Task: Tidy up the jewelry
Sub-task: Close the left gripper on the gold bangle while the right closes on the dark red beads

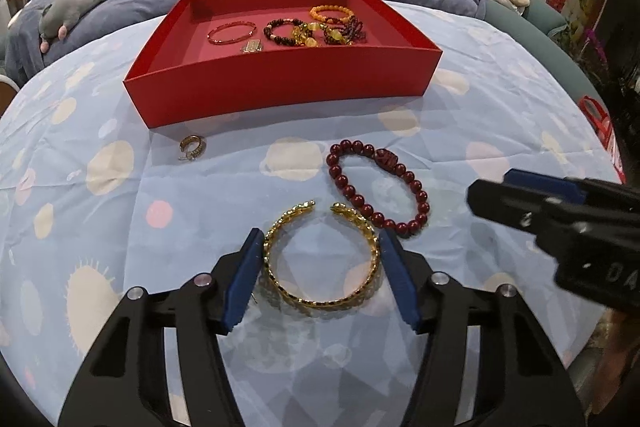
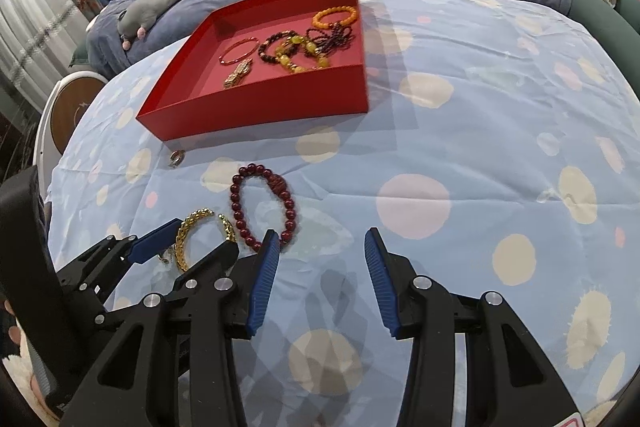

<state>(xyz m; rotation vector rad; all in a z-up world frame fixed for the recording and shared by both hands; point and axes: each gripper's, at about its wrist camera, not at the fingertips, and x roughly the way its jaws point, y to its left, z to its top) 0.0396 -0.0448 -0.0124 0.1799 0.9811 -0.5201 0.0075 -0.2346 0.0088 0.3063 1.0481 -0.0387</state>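
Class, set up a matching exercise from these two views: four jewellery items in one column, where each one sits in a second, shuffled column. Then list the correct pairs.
Column 1
1. gold bangle
2. dark red bead bracelet
3. orange bead bracelet
4. small gold ring

Column 2
A. inside the red tray, far right corner
B. on the sheet just before the tray's near left corner
C. between the left gripper fingers
D. on the sheet, beside the bangle

Pairs: 1-C, 2-D, 3-A, 4-B

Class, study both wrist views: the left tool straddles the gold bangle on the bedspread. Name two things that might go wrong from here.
1. The gold bangle is an open cuff; squeezed across its width by the left tool, it might flex or pop out.
2. The red bead bracelet appears to touch the bangle near its open end, so lifting may drag it along.
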